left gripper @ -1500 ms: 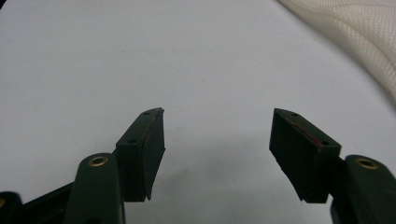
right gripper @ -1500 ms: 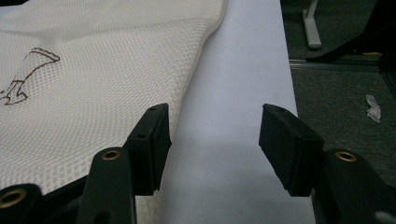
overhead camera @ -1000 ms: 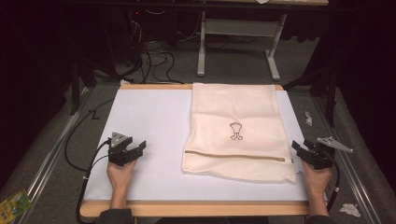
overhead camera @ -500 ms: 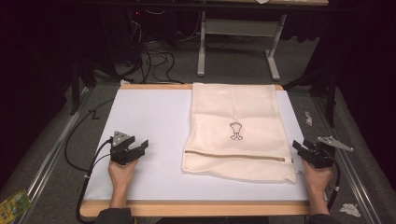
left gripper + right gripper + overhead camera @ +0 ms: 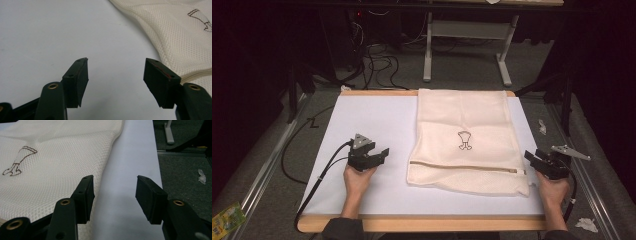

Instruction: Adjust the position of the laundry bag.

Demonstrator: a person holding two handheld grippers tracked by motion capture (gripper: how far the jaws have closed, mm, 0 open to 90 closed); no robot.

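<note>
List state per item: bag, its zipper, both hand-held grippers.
mesh laundry bag: lying flat on the white table mat, untouched.
zipper: looks closed along its length.
left hand-held gripper: jaws open, nothing between them, beside the bag's edge.
right hand-held gripper: jaws open, nothing gripped, at the bag's right edge; they have just been closing slightly.

Bare white tabletop (image 5: 362, 120) from 9 to 12 o'clock: free passage. Flat cream mesh laundry bag (image 5: 464, 125) covers right half, 12 to 4 o'clock.
</note>
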